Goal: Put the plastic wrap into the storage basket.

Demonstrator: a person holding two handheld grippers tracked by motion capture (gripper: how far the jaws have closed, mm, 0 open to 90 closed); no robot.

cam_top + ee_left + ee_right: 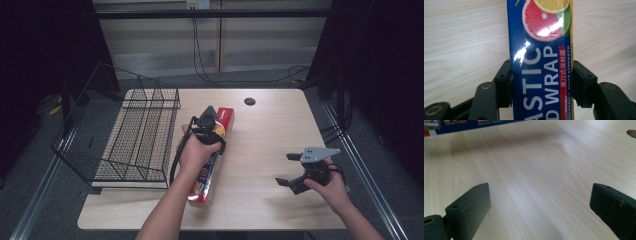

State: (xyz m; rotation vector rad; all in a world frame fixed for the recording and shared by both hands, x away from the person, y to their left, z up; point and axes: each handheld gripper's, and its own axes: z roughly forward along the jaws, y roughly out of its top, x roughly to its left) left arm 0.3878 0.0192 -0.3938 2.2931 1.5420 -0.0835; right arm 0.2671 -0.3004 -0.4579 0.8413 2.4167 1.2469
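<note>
The bench (260, 150) is pale wood, with a small round hole (249, 101) near its far edge. On its left side sits a black wire rack (135, 135), the largest thing on it, with its open top facing up; it looks the likely place for the box to go.

Just right of the rack lies the long plastic-wrap box (226, 120), running from near the person's edge away toward the far side. The left hand-held gripper (207, 125) comes down on it from above and is clamped across its narrow width, one pad (504, 82) on each long side. Gripping a long box this way, somewhat beyond its middle, would probably make it tip when lifted, so the near end may drag.

The right hand-held gripper (290, 170) hovers low over bare wood at the right, well apart from the box, its jaws spread wide with nothing between them. It seems to wait in reserve.

Nothing lies between box and rack; only the rack's near wall would need clearing.
</note>
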